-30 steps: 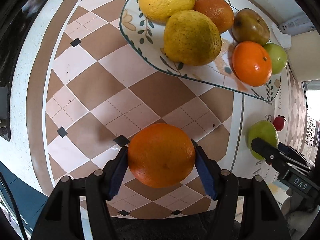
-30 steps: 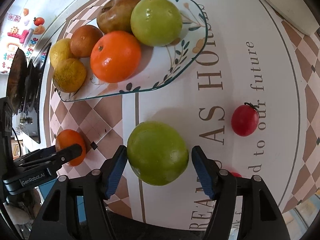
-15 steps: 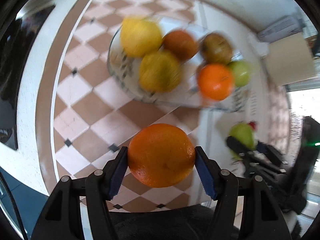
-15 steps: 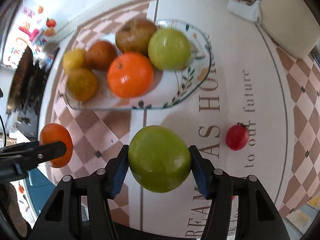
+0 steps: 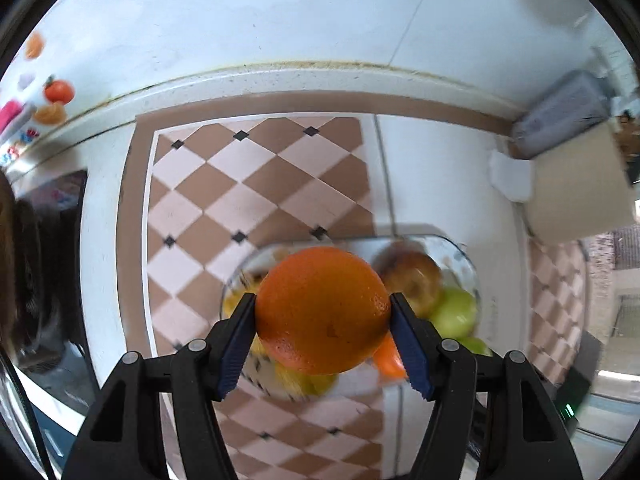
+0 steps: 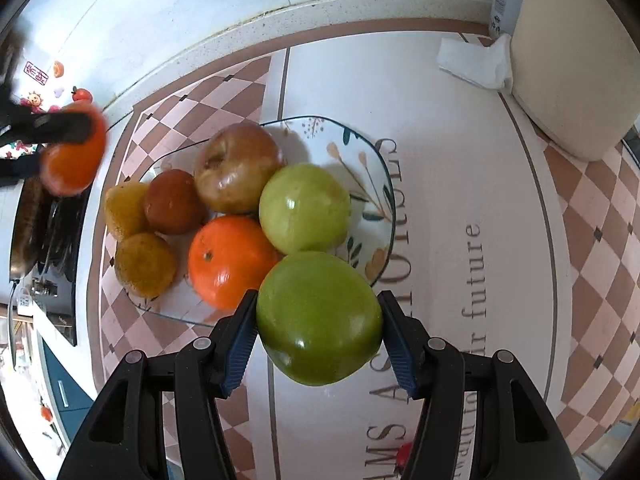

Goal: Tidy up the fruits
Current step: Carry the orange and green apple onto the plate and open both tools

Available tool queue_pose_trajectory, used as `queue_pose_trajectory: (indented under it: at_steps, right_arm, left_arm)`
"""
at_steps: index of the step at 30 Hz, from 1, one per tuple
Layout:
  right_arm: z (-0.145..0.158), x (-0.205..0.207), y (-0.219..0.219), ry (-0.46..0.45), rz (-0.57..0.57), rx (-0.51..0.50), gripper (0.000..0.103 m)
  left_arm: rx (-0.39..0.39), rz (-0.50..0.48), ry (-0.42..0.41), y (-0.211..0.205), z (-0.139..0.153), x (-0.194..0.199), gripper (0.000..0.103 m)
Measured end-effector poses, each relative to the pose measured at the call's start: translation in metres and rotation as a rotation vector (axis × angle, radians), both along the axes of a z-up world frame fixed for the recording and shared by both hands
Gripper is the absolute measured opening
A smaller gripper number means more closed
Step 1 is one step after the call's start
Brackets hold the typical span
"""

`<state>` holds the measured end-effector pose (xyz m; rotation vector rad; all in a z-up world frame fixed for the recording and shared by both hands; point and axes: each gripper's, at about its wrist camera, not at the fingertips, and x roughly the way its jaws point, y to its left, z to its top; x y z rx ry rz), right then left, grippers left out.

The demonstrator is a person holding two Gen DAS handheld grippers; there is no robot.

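Mat (image 6: 460, 184) reads "future"; left tongs (image 5: 323, 322) grip orange (image 5: 323, 310), right tongs (image 6: 318, 326) grip green apple (image 6: 319, 318).

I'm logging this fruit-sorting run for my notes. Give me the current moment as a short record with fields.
left gripper: shut on an orange, held in the air above the plate
right gripper: shut on a green apple, at the plate's near edge
plate: on the counter, floral pattern
fruit on plate: two yellow citrus, a dark orange, a bright orange, a brownish apple, a green apple
also on counter: small red tomato, partly hidden
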<state>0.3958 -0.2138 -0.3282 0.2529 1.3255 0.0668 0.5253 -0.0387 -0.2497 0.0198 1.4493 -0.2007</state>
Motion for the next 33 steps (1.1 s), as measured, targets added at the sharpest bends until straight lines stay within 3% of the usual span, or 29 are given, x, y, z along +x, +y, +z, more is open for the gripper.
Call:
queue_pose_trajectory:
  at_steps: [6, 11, 21, 25, 28, 31, 33]
  right_arm:
    - [-0.004, 0.003, 0.002, -0.003, -0.009, 0.026, 0.061]
    - [-0.005, 0.004, 0.005, -0.002, 0.006, 0.027, 0.062]
    - [-0.005, 0.007, 0.006, 0.009, 0.019, 0.022, 0.063]
    - [-0.002, 0.009, 0.003, 0.014, 0.001, 0.023, 0.086]
    - [0.003, 0.009, 0.0, 0.017, -0.016, 0.018, 0.088]
    - [0.009, 0.006, -0.003, 0.023, -0.026, 0.005, 0.093]
    - [0.016, 0.004, -0.002, 0.018, -0.027, -0.021, 0.093]
  left_arm:
    - [0.07, -0.012, 0.117, -0.002, -0.056, 0.038, 0.063]
    - [0.108, -0.023, 0.16, 0.0, -0.078, 0.046, 0.063]
    - [0.063, -0.059, 0.192, -0.002, -0.084, 0.028, 0.064]
    - [0.066, -0.052, 0.208, 0.002, -0.084, 0.027, 0.064]
    - [0.054, -0.024, 0.202, 0.011, -0.078, 0.024, 0.065]
    - [0.035, -0.006, 0.169, 0.019, -0.063, 0.018, 0.084]
    - [0.045, -0.006, 0.134, 0.022, -0.052, 0.012, 0.088]
